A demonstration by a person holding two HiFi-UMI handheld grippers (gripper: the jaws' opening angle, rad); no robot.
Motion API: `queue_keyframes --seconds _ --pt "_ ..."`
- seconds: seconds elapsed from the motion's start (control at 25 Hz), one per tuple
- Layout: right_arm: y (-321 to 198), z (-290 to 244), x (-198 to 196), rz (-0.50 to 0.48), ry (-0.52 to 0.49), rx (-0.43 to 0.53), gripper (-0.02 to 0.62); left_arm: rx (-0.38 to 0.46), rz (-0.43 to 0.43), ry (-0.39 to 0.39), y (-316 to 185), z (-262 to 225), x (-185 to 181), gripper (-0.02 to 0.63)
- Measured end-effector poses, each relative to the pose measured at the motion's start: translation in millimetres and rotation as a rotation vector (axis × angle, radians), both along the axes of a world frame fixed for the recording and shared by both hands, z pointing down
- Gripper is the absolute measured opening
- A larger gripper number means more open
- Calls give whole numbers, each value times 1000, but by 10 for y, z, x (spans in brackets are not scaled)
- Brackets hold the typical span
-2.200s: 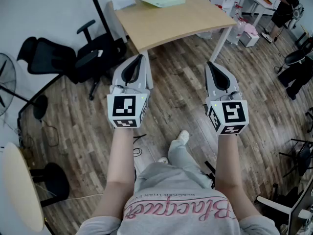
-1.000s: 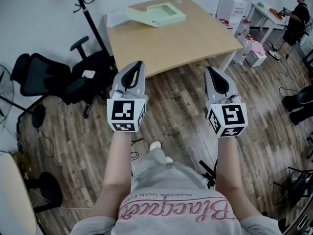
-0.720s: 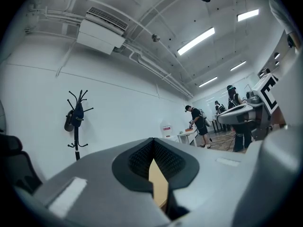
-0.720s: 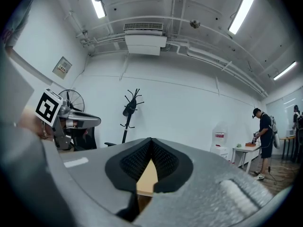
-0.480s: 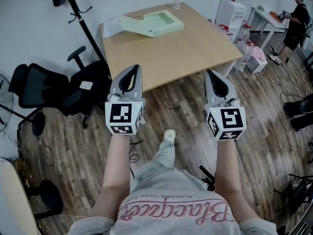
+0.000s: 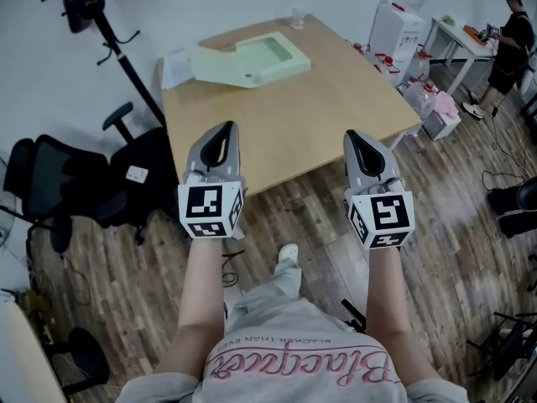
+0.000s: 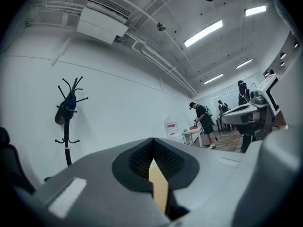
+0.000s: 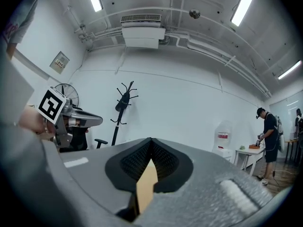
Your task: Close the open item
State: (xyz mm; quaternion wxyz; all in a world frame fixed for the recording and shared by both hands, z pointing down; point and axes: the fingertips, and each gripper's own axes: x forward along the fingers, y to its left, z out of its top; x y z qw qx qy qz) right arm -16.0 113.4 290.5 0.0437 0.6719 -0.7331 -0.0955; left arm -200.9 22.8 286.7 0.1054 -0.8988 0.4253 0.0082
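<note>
**At the table's near edge:** We stand by a wooden table (image 6: pixel 336 91) w/ a gripper in each hand, both held out level in the air. In the head view their tips overlap the table's near edge, w/ plank floor (image 6: pixel 310 217) under the rest. The left gripper (image 6: pixel 226 126) has its jaws pressed together w/ nothing btwn them. Its own view shows them meeting at the tip, only a sliver of tan tabletop showing below. The right gripper (image 6: pixel 351 135) is the same, jaws together & empty. The two sit side by side, well apart.

**The open item:** A flat pale-green box (image 6: pixel 268 53) w/ its lid (image 6: pixel 220 65) swung out to the left lies at the table's far left corner. It is well apart from both grippers; neither touches it. A white sheet (image 6: pixel 173 65) lies just beside the lid at the table's left edge. A clear glass (image 6: pixel 297 15) stands near the far edge, behind the box.

**Bkgd:** A black coat stand (image 6: pixel 86 0) rises against the white wall, w/ black office chairs (image 6: pixel 59 183) left of the table. A water dispenser (image 6: pixel 396 28) stands past the table's far right corner, & a person in black (image 6: pixel 510 36) is at a small white desk (image 6: pixel 460 34). Below, we see our own grey shirt (image 6: pixel 294 334) w/ pink lettering & one pale shoe (image 6: pixel 288 253) on the floor.
</note>
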Motion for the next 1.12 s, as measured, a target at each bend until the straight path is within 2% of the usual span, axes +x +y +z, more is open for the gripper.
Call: queue_keyframes --seconds 0.24,0.52,0.64,0.8,1.12 --pt "-826 8 220 -29 -4 -15 3 -10 -19 -5 -743 27 256 15" --pt "-1594 -29 326 -53 -1 -40 3 -35 -44 26 -1462 22 349 14" --pt "-1773 -18 377 -50 1 -50 3 -42 -62 35 -1657 34 321 15" --pt "-1935 8 461 -43 -3 -62 3 -30 -95 -9 -1848 62 298 14" --pt "-2234 92 711 -65 -7 -79 3 -34 -146 6 -2077 103 389 14"
